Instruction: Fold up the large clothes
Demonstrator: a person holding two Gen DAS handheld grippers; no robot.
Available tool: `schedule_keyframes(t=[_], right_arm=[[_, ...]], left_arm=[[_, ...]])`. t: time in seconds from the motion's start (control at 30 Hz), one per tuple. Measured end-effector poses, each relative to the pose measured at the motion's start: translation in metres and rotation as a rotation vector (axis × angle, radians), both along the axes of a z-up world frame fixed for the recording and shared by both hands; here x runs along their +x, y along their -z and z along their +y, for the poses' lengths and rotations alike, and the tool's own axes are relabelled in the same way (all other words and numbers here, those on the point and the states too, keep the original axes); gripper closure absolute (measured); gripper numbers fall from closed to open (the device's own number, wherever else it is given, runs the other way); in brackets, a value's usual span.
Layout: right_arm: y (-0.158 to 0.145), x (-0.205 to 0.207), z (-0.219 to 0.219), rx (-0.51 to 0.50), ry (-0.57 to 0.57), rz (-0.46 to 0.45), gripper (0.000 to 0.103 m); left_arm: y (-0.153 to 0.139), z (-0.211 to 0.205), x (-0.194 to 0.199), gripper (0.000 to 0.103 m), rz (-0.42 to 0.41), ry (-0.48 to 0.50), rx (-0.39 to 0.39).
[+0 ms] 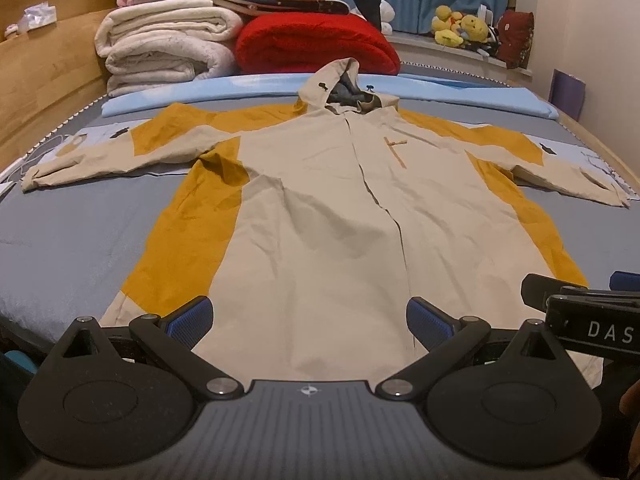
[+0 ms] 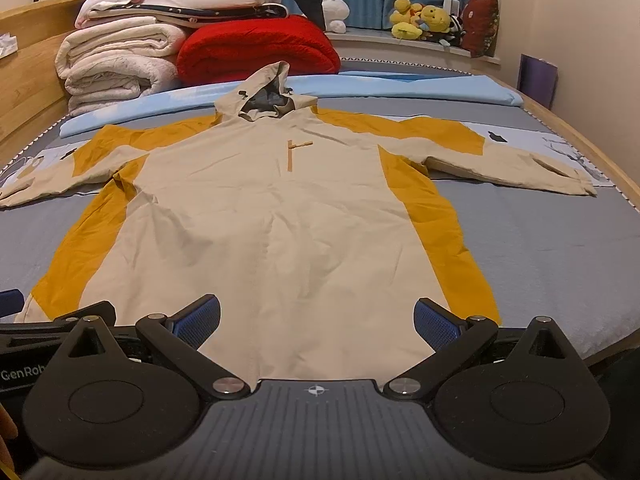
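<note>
A beige hooded jacket (image 1: 320,208) with mustard side panels lies flat, front up, on the grey bed, sleeves spread out left and right, hood toward the far end. It also shows in the right wrist view (image 2: 280,216). My left gripper (image 1: 310,320) is open and empty, just above the jacket's hem. My right gripper (image 2: 316,320) is open and empty, above the hem a little to the right. Part of the right gripper (image 1: 580,312) shows at the right edge of the left wrist view.
Folded white blankets (image 1: 168,44) and a red blanket (image 1: 316,44) are stacked at the far end beside a wooden headboard (image 1: 48,64). A light blue pad (image 1: 460,92) lies across the bed behind the hood. Plush toys (image 1: 460,26) sit on the sill.
</note>
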State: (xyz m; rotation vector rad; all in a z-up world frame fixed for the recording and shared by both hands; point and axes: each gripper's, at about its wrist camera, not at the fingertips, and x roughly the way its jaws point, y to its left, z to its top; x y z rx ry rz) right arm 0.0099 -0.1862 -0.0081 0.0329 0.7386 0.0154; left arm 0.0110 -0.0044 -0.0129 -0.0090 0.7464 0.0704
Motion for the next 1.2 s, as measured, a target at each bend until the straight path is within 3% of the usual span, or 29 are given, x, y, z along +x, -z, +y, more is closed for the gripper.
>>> schedule_keyframes(t=[1.2], right_arm=[[0.0010,0.0012,-0.0011,0.002,-0.001,0.003,0.001]], left_arm=[[0.0045,0.0004,0.0015,0.000,0.021,0.004,-0.011]])
